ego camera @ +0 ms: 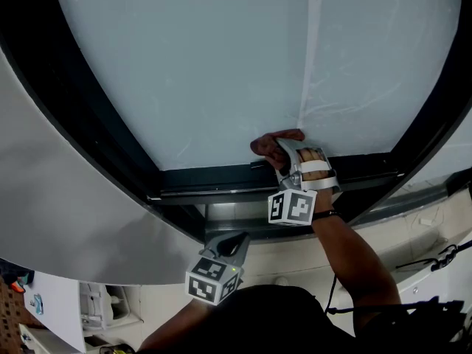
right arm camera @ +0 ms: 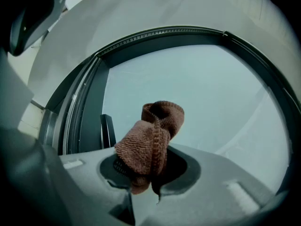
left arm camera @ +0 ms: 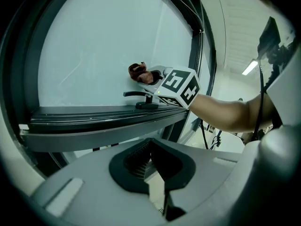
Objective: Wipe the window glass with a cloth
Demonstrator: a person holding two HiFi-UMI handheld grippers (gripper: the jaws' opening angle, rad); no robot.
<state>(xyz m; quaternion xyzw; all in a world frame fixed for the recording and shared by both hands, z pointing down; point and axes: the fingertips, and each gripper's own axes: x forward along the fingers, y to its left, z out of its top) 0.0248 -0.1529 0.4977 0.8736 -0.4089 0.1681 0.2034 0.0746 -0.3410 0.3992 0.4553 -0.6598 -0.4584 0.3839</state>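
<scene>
Far left: grey wall panel (ego camera: pixel 66 198), curving down beside the dark window frame (ego camera: pixel 221 179).

My left gripper (ego camera: pixel 234 240) hung low, below the sill and well apart from the glass. Its jaws were drawn together with nothing between them. It was idle and took no part in the wiping.

Centre: the window glass (ego camera: pixel 221 65) filled most of the head view, pale and frosted-looking. A dark window handle (left arm camera: pixel 141 95) sat on the bottom rail, just beside my right hand.

Right of centre: the brown cloth (ego camera: pixel 273 142) was bunched in a wad at the bottom edge of the pane. It seemed to be touching the glass just above the rail, though I could not be sure of contact. My right gripper (ego camera: pixel 286 152) had its jaws clamped on the lower part of the wad, with the folded top sticking out past the tips towards the glass.

Further right: a pale vertical streak (ego camera: pixel 310 50) ran down the pane, with faint smears (ego camera: pixel 346 109) near it.

Progress, as I judged it: cloth in hand and at the glass, so wiping was under way at the bottom edge. No patch looked clearly cleaner than the rest. The marks on the right and the wide area above looked left to do.
</scene>
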